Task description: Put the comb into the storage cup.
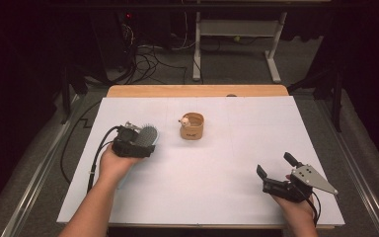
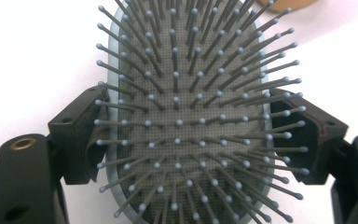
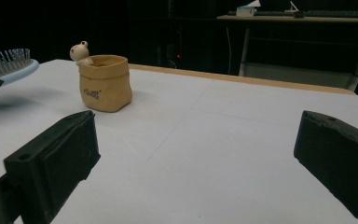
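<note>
1. Plastic hairbrush (image 2: 182, 116), pale blue rim, grey pin bristles facing up, was clamped across its head by the left gripper (image 1: 134, 143) above the table's (image 1: 202, 197) left side, near the tan pot (image 1: 192, 125).
2. Judged light and rigid; its smooth edges could slip.
3. Right gripper (image 1: 275, 167) stood released, jaws apart and empty.
</note>
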